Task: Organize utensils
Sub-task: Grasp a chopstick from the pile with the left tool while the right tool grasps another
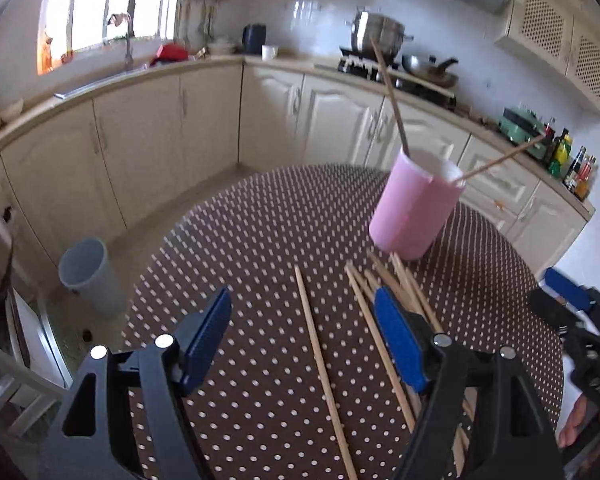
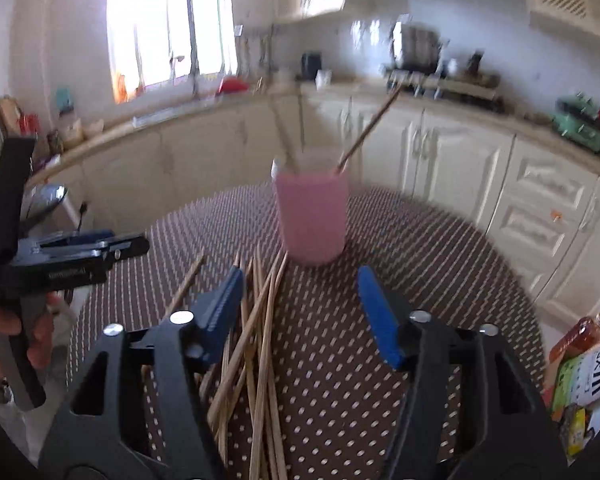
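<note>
My left gripper [image 1: 300, 312] gapes empty over a single chopstick [image 1: 320, 356]. My right gripper [image 2: 300, 300], also wide and empty, has the chopstick pile [image 2: 256, 344] beside its left finger.

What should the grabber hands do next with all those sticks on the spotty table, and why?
Probably lower the left gripper onto the single chopstick lying apart from the pile and close on it. Both grippers are open and hold nothing, that stick already lies between the left fingers, and the pink cup holds only two chopsticks so far, with many more on the table.
</note>
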The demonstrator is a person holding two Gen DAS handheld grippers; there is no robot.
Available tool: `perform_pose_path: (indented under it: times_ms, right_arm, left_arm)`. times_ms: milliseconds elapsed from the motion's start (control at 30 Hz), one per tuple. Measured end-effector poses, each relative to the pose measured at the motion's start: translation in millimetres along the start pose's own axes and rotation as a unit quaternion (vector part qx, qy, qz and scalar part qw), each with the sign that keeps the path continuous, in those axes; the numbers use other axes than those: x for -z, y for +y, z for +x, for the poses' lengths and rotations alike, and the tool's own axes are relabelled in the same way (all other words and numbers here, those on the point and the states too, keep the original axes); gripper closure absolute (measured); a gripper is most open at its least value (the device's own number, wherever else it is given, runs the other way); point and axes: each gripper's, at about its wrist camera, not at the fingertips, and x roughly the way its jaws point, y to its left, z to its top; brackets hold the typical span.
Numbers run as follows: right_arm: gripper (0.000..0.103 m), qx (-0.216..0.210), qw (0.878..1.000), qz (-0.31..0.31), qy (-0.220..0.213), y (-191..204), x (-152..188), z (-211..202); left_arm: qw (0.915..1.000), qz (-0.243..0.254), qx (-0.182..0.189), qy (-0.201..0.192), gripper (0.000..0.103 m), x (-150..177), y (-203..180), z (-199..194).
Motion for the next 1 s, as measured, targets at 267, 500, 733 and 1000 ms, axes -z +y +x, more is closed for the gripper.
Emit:
perform_pose_path:
  times_ms: [267,500,733,1000]
  right_arm:
    - [0.069,-0.066,0.99,0.039,0.12,1.8,15.0,62.4]
    - [0.076,-0.09,0.982,0.069,0.154,-5.5,8.7,89.8]
    - [0.096,-0.112,0.975,0.081,0.176,-8.1,0.9,104.8]
    - [0.097,-0.115,0.974,0.091,0.172,-22.2,-3.5,103.1]
  left_arm:
    - [0.9987,-0.008,-0.005,0.051,0.035,8.8,4.7,31.9]
    - [0.9968,-0.023,0.0,0.077,0.038,7.4,10.2,51.3]
    - [0.9937,-0.033,0.018,0.105,0.046,2.6,9.3,78.7]
    - [0.992,-0.003,-0.027,0.124,0.075,-12.8,-1.2,105.3]
